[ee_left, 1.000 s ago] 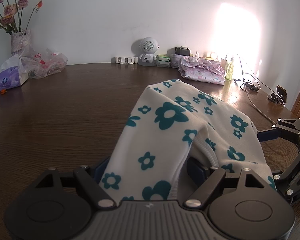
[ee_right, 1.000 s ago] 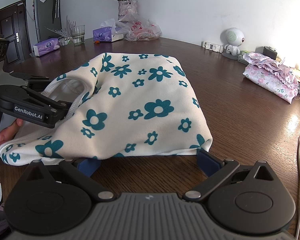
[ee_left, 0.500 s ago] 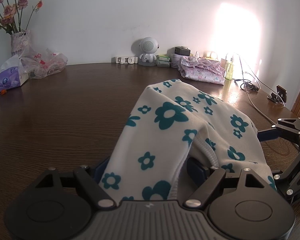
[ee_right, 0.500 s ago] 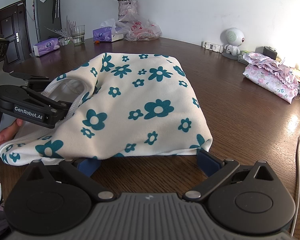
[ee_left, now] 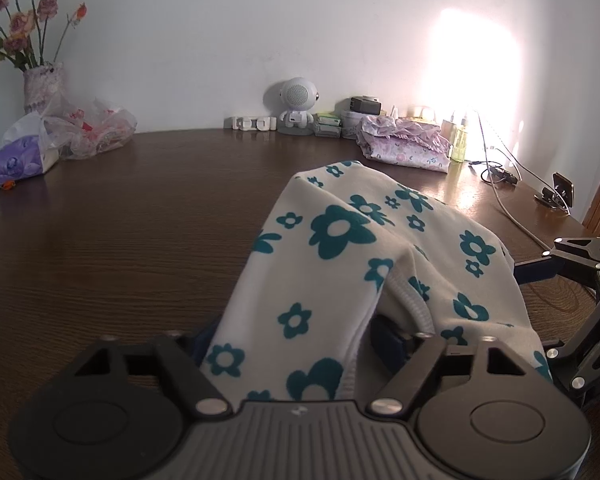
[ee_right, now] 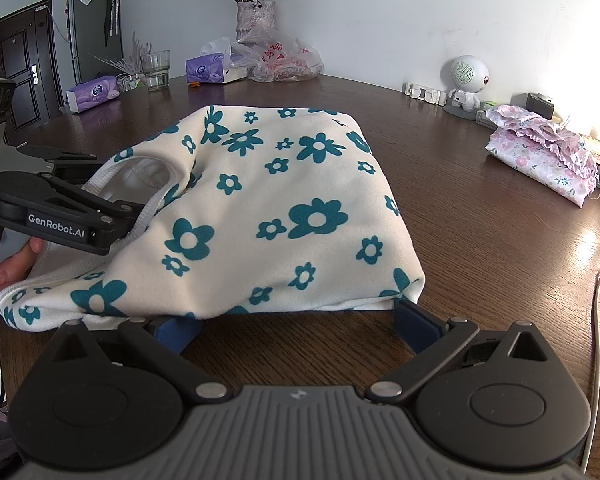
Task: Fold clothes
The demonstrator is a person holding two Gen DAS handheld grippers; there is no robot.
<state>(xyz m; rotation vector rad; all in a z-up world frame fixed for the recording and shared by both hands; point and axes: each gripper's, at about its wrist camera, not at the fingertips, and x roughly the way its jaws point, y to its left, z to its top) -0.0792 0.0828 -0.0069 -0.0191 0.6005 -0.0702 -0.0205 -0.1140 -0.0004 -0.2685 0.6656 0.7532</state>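
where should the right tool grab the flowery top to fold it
Probably the near hem corner of the flowery top, where the edge lifts off the table. Come in low from the near side: the right tool is open in front of that edge, while the left tool works the neckline side.

flower vase [ee_right: 255,20] | tissue box [ee_right: 205,68] | glass [ee_right: 156,70] | robot figure [ee_left: 297,106] | pink cloth [ee_right: 544,156]
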